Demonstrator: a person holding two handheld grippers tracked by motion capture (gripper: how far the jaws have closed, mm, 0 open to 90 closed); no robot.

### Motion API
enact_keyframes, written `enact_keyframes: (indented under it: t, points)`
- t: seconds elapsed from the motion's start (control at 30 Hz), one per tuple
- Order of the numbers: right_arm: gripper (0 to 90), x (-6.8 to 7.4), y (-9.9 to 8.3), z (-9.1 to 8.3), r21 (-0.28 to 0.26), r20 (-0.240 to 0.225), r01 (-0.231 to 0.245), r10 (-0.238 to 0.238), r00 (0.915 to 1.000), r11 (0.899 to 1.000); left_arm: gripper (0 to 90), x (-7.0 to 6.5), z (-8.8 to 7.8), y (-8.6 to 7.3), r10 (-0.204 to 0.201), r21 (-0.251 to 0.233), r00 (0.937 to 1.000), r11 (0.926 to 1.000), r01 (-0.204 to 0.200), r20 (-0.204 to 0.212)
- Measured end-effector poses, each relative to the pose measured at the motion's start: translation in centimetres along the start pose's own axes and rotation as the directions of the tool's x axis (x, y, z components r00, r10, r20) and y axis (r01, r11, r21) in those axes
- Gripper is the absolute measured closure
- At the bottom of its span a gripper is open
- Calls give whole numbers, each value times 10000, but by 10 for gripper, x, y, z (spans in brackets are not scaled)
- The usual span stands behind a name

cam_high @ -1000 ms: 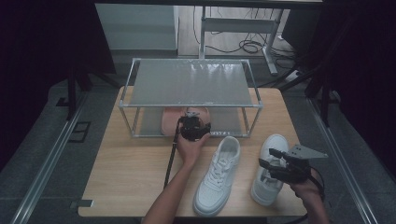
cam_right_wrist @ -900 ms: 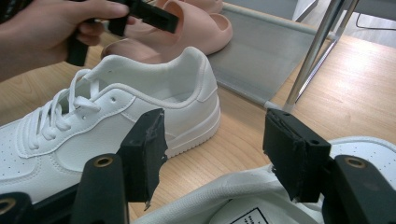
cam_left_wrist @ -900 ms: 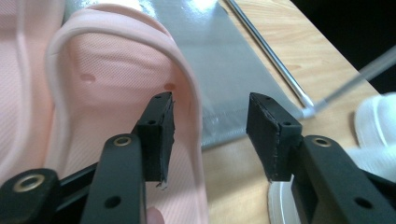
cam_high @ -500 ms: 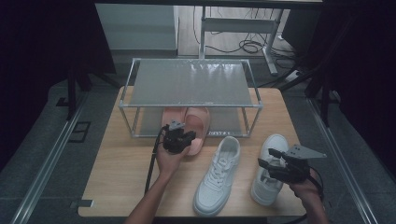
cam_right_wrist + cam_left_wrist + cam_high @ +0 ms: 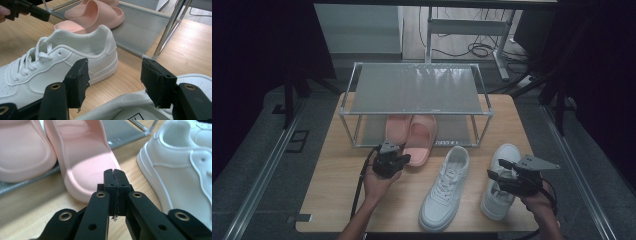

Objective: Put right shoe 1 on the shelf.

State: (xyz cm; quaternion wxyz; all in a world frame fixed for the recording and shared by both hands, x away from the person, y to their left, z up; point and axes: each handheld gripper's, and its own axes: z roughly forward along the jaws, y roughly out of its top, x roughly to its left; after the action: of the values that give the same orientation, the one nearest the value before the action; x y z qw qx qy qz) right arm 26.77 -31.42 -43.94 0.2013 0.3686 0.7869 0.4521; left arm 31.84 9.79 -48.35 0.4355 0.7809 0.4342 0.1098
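Two pink slippers lie on the rack's lower shelf: the left one (image 5: 396,129) (image 5: 22,152) and the right one (image 5: 422,137) (image 5: 85,157), whose heel juts out onto the table. My left gripper (image 5: 404,159) (image 5: 115,173) sits just in front of that heel. Its jaws have just been closing and now meet with nothing between them. A white sneaker (image 5: 446,187) (image 5: 185,170) (image 5: 57,67) lies mid-table. My right gripper (image 5: 497,170) (image 5: 115,75) hovers open over the second white sneaker (image 5: 508,151) (image 5: 120,107), apart from it.
A two-shelf metal rack (image 5: 417,87) stands at the back of the wooden table (image 5: 337,195); its front right leg (image 5: 165,32) rises close to the sneakers. A black cable (image 5: 359,185) trails from the left gripper along the forearm.
My left hand has pulled back from the rack toward the near left, off the right slipper, and its jaws have shut. The slipper stays put. The right gripper has not moved.
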Motion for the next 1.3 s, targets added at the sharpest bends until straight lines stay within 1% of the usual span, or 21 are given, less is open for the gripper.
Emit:
enact_keyframes:
  t: [0.03, 0.07, 0.13, 0.2, 0.27, 0.37, 0.4, 0.43, 0.6, 0.7, 0.87, 1.3]
  points:
    - [398, 0, 0, 0, 13, -3, -8, 8, 10000, 10000, 900, -1, -2, -5, 125, 98, 9999, 9999, -125, -40]
    - [398, 0, 0, 0, 13, -3, -8, 8, 10000, 10000, 900, -1, -2, -5, 125, 98, 9999, 9999, -125, -40]
    - [397, 0, 0, 0, 33, -3, 7, -7, 10000, 10000, 900, -1, -2, -8, 354, 175, 9994, 9992, -354, 5]
    - [398, 1, 0, 0, 26, 3, 7, -7, 10000, 10000, 900, -3, -1, -11, 572, 307, 9983, 9979, -568, -109]
    - [397, 1, 0, 0, -4, 8, 21, -21, 10000, 10000, 900, -3, 0, -12, 671, 339, 9977, 9972, -670, -16]
    - [398, 0, 0, -1, 15, 47, -6, 6, 10000, 10000, 900, -4, 4, -15, 871, 575, 9962, 9946, -867, -46]
    - [398, 0, 0, -1, 15, 47, -6, 6, 10000, 10000, 900, -4, 4, -15, 871, 575, 9962, 9946, -867, -46]
    - [397, 0, 0, -1, 15, 51, -6, 6, 10000, 10000, 900, -5, 6, -15, 989, 659, 9951, 9930, -984, -50]
    - [397, 0, 0, -1, 16, 63, -5, 5, 10000, 10000, 900, -9, 12, -16, 1226, 846, 9925, 9889, -1223, 10]
    - [397, 0, 0, -1, 3, 66, 11, -11, 10000, 10000, 900, -10, 16, -14, 1307, 952, 9914, 9869, -1301, 6]
    - [397, -1, 0, -1, -6, 68, -9, 9, 10000, 10000, 900, -9, 19, -12, 1323, 1048, 9912, 9858, -1311, -45]
    - [397, -1, 0, -2, 14, 72, 8, -8, 10000, 10000, 900, -8, 30, -8, 1303, 1175, 9915, 9846, -1293, -7]
